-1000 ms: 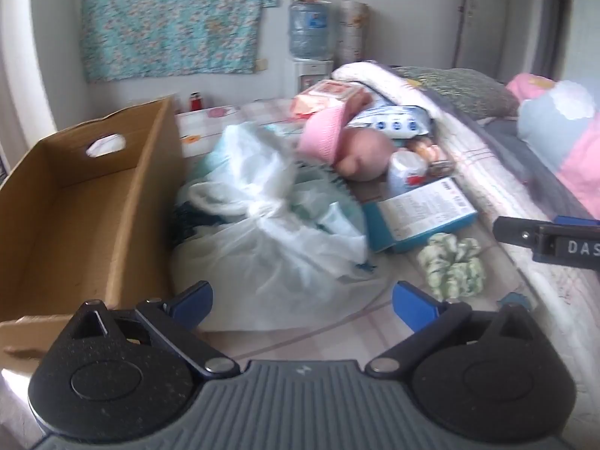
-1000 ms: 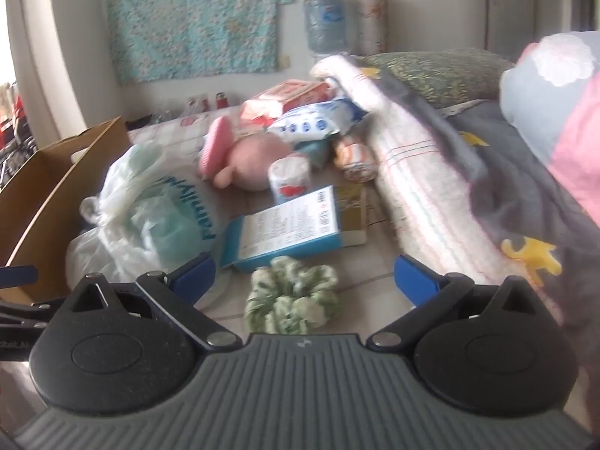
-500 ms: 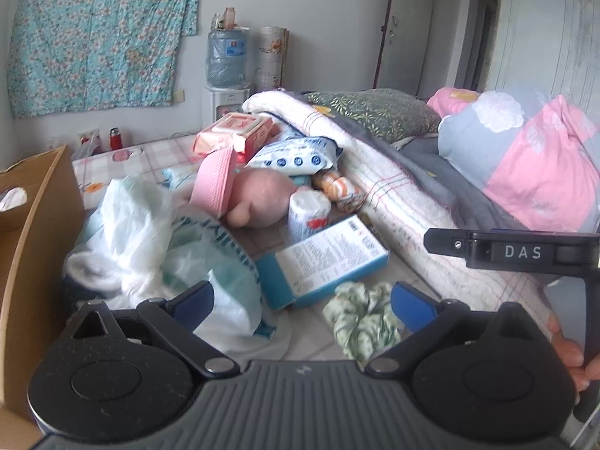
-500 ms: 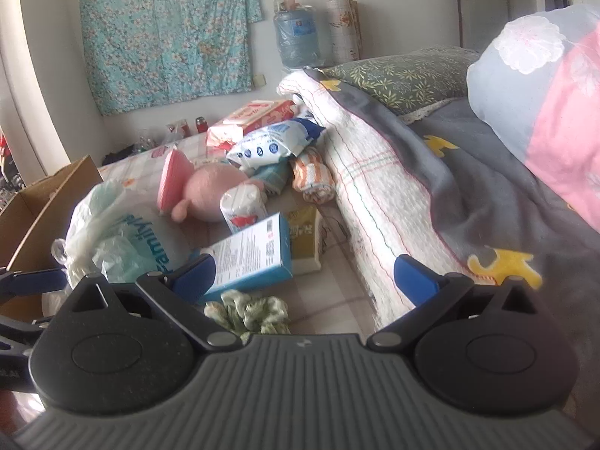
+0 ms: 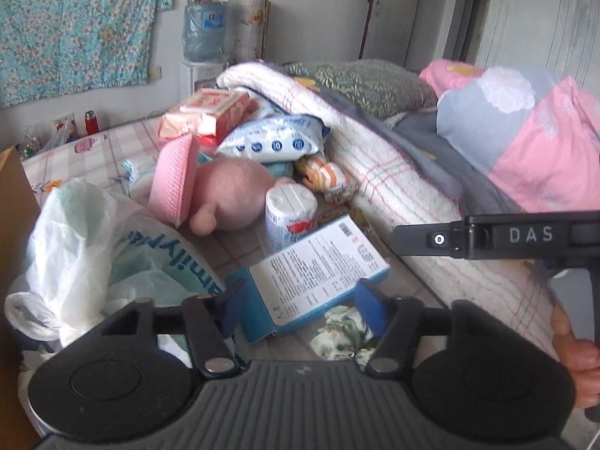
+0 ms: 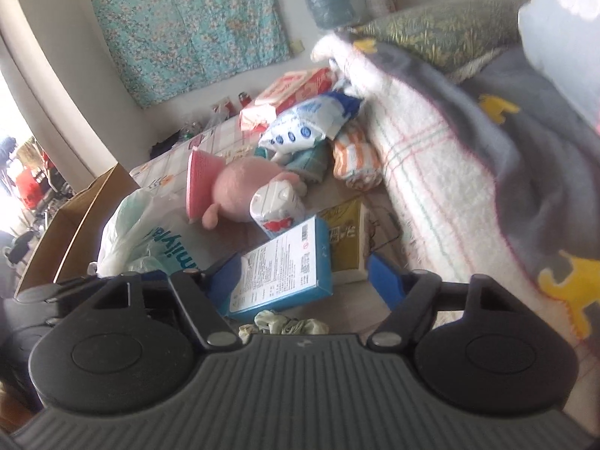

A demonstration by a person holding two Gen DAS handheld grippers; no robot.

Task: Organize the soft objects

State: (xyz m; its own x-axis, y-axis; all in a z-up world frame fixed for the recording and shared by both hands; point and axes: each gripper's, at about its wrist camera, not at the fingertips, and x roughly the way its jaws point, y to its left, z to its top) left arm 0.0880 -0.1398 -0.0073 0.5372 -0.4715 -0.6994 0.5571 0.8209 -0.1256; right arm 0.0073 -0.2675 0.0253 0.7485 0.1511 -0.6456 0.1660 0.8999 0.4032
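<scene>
My left gripper (image 5: 299, 306) hovers low over the bed clutter, jaws closing. Between its blue pads I see the near end of a blue carton (image 5: 315, 270), with no pad pressing on it. A green scrunchie (image 5: 341, 332) lies just under the right pad. My right gripper (image 6: 305, 277) is closing too, and the same blue carton (image 6: 285, 270) lies between its fingers, untouched; the scrunchie (image 6: 285, 324) peeks out below. Beyond lie a pink plush toy (image 5: 232, 195) with a pink hat (image 5: 176, 180) and an orange striped cloth roll (image 5: 326, 176).
A white plastic bag (image 5: 93, 247) bulges at the left, beside the cardboard box (image 6: 75, 225). A tissue roll (image 5: 288, 213), a wipes pack (image 5: 273, 138) and a red packet (image 5: 206, 112) crowd the middle. A folded blanket (image 5: 375, 172) walls off the right side. A hand (image 5: 573, 348) grips the right tool.
Both views have swung right and nearer the blue carton; the cardboard box has slid off to the left. Both pairs of jaws have narrowed from wide open.
</scene>
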